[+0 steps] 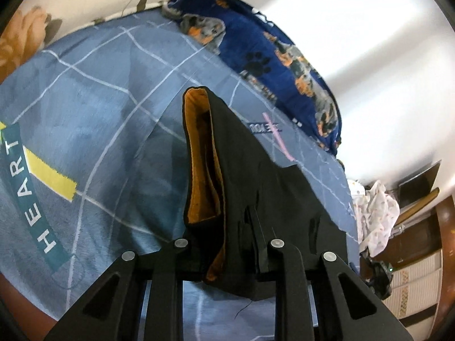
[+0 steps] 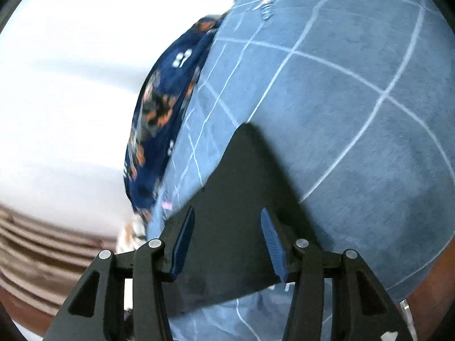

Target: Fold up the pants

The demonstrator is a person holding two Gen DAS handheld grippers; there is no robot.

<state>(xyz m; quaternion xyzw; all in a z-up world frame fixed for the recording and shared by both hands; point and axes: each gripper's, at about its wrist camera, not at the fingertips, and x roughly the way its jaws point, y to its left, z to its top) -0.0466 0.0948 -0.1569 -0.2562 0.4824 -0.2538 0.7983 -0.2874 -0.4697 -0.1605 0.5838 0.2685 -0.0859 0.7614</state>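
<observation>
The pants (image 1: 256,187) are black with an orange lining showing at one open end. In the left wrist view they drape over my left gripper (image 1: 227,244), which is shut on the cloth and holds it above the blue bed cover (image 1: 99,119). In the right wrist view a flat black part of the pants (image 2: 239,199) lies between the blue fingertips (image 2: 271,241) of my right gripper (image 2: 227,241). Its jaws stand wide apart and do not pinch the cloth.
A dark blue blanket (image 1: 270,56) with dog prints lies along the bed's far edge by a white wall; it also shows in the right wrist view (image 2: 165,105). A floral pillow (image 1: 57,8) sits at the head. White clothes (image 1: 375,213) and wooden furniture stand beyond the bed.
</observation>
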